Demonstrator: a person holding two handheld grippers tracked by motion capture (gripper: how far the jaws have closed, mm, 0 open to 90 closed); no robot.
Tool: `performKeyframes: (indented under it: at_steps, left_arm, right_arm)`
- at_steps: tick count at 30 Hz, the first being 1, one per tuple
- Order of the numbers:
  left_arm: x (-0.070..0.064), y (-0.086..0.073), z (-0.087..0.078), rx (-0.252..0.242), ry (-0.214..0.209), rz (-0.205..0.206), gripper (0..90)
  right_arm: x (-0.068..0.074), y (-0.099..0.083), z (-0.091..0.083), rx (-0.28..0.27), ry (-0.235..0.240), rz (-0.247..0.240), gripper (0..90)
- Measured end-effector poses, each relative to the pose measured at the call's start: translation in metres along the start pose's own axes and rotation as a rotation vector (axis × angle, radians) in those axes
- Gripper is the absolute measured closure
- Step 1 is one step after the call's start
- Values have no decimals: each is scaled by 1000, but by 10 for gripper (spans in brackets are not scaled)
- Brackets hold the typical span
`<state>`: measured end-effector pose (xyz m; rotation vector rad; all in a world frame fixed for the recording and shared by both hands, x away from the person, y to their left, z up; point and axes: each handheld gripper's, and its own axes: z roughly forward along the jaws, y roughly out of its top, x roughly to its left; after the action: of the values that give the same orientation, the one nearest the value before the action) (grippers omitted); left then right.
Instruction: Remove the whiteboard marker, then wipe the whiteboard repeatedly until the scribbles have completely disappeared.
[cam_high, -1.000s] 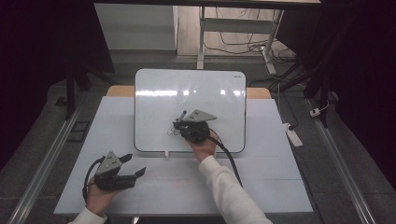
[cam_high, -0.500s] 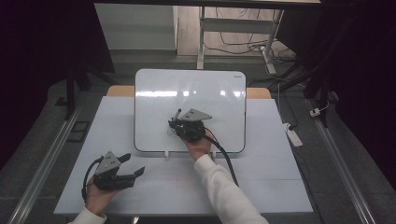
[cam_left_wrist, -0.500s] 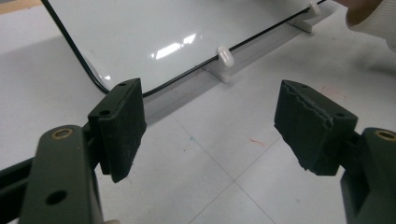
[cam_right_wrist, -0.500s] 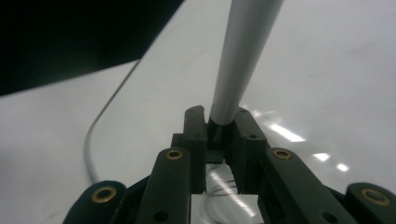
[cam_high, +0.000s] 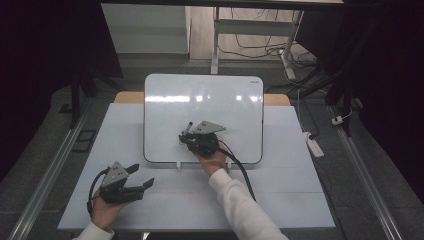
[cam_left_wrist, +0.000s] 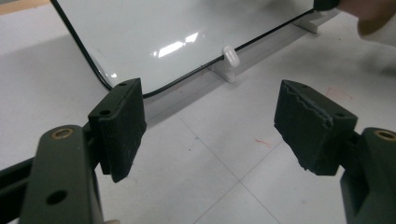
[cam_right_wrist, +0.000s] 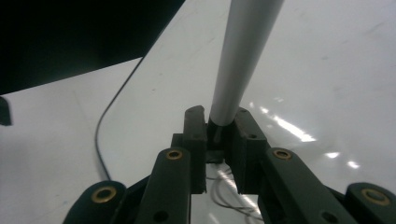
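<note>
white, glossy whiteboard (cam_high: 203, 107) propped at a tilt on the table (cam_high: 300, 195), its lower edge seated in small white clips (cam_left_wrist: 229, 54). the right gripper (cam_high: 188, 134) is over the lower middle of the board, with the person's right hand (cam_high: 212, 161) behind it and a white sleeve (cam_high: 245, 210) running to the bottom of the high view. its jaws are narrowed onto a marker (cam_right_wrist: 243, 51), a pale grey barrel clamped between the two black pads and pointing away along the board's surface; in the high view the marker's dark end (cam_high: 187, 128) stands just up and left of the gripper. whether the tip touches the board cannot be told. thin pen lines (cam_right_wrist: 224, 193) show on the board just beneath the jaws. the left gripper (cam_high: 137, 180) rests low on the table near the front left, well apart from the board, its jaws spread wide and holding nothing; the left gripper view looks between them at the board's rounded lower corner (cam_left_wrist: 105, 79).
</note>
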<state>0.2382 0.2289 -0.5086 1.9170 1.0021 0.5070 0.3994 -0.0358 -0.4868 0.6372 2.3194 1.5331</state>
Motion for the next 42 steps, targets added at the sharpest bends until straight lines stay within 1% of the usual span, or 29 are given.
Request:
performKeyframes:
  at_steps: [2,4,5,6,9,10,11,13,16,17,18,20,21,22,25,26,29,30,31,32,33,34,35,36,37,38,40,41,42]
  left_arm:
    - [0,-1,-1,-5,3,1,256]
    - [0,-1,-2,-6,5,-3,257]
    - [0,-1,-2,-6,4,-5,256]
    - [1,-1,-2,-6,4,-5,257]
    - [1,-1,-1,-8,6,-3,256]
    - [1,0,-2,-10,6,-5,256]
    - [1,0,-2,-11,7,-7,256]
    - [1,0,-1,-10,6,-8,256]
    - [1,-1,-2,-9,7,-4,256]
    - [1,-1,-2,-9,8,-5,256]
    - [1,-1,-1,-9,7,-7,257]
    - [2,-1,-2,-8,6,-9,256]
    - [2,-1,-2,-9,6,-9,257]
    - [2,-1,-2,-11,6,-9,257]
    - [1,-1,-2,-11,6,-4,257]
    - [1,-1,-2,-11,7,-3,257]
    - [1,-1,-1,-8,7,-8,257]
    - [1,-1,-2,-8,8,-7,257]
    - [1,-1,-2,-10,11,-7,257]
    - [1,-1,-3,-11,10,-6,257]
    - [0,-1,-2,-10,12,-6,257]
    - [0,-1,-2,-9,13,-5,257]
    - [0,-1,-2,-8,12,-5,257]
    - [1,-1,-1,-7,12,-6,257]
    - [1,-1,-1,-6,12,-8,257]
    - [1,-1,-1,-5,12,-8,257]
    - [1,-1,-2,-7,13,-6,257]
    - [1,-1,-2,-9,14,-7,257]
    - [1,-1,-3,-9,14,-7,257]
  right_arm:
    - [2,-1,1,8,7,-15,776]
    - [1,0,0,10,-2,-32,776]
    - [-2,2,-3,-8,-32,-25,775]
    - [-8,4,-7,-42,-67,24,775]
    - [-5,2,-5,-27,-43,22,775]
    - [4,-2,0,14,0,-25,775]
    - [7,-3,1,20,2,-40,776]
    - [6,-2,1,20,2,-40,775]
    - [-3,1,-4,-33,-53,5,775]
    - [-2,0,-3,-41,-55,13,776]
    - [2,-1,-1,-31,-40,6,775]
    - [12,-4,6,11,6,-39,775]
    - [11,-4,4,22,4,-59,776]
    - [11,-4,4,22,4,-59,776]
    - [-2,-2,-7,-25,-57,-2,775]
    - [0,-3,-7,-27,-56,-3,775]
    - [12,-10,-2,32,0,-75,775]
    - [7,-9,-6,27,-9,-73,775]
    - [0,-7,-11,-4,-38,-44,775]
    - [0,-7,-11,-4,-38,-44,775]
    - [-7,-6,-16,-34,-74,-13,775]
    - [-11,-5,-19,-52,-93,12,775]
    - [-10,-6,-19,-59,-93,21,775]
    - [-5,-7,-17,-42,-82,-4,775]
    - [7,-13,-9,14,-15,-71,775]
    - [11,-14,-8,24,-13,-101,775]
    - [8,-13,-9,26,-8,-99,775]
    - [-5,-9,-16,-28,-57,-35,775]
    - [-5,-9,-16,-28,-57,-35,775]
